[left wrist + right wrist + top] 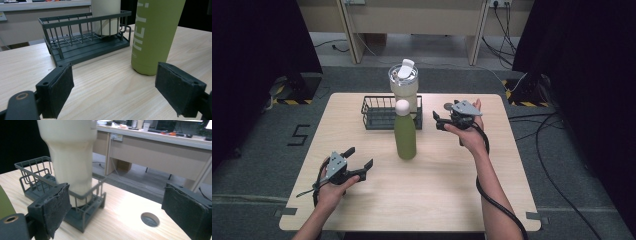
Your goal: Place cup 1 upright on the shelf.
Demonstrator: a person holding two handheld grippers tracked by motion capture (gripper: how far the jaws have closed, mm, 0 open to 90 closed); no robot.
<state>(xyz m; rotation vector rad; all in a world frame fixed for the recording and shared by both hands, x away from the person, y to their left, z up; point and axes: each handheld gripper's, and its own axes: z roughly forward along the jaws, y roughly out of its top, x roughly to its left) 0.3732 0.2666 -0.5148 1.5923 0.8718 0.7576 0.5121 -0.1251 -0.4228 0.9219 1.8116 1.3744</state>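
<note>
High view: a pale wood-grain desk (437, 195) with rounded corners stands on grey carpet; black curtains fill the upper left and upper right of the frame, a beige bench runs along the top edge, and black cables trail over the floor at the right. Just above the desk's centre, a green bottle (405, 131) with a white cap stands upright. Immediately behind it lies a dark wire basket (377, 112), whose right end holds a cream tumbler (404, 85) with an open flip lid. The left tool (360, 160), at the lower left, rests low over the desk with its jaws wide apart and nothing between them; the bottle is well apart to its upper right. The right tool (438, 121), right of centre, is held near the basket's right end, jaws spread and empty. Left gripper view: the bottle (155, 35), lettered in white, rises at the upper right, beyond the two pads, with the basket (85, 47) at the upper left. Right gripper view: the blurred tumbler (71, 157) stands in the basket (35, 180) at the left of the frame; a round cable hole (150, 219) pierces the desk at the lower right.
</note>
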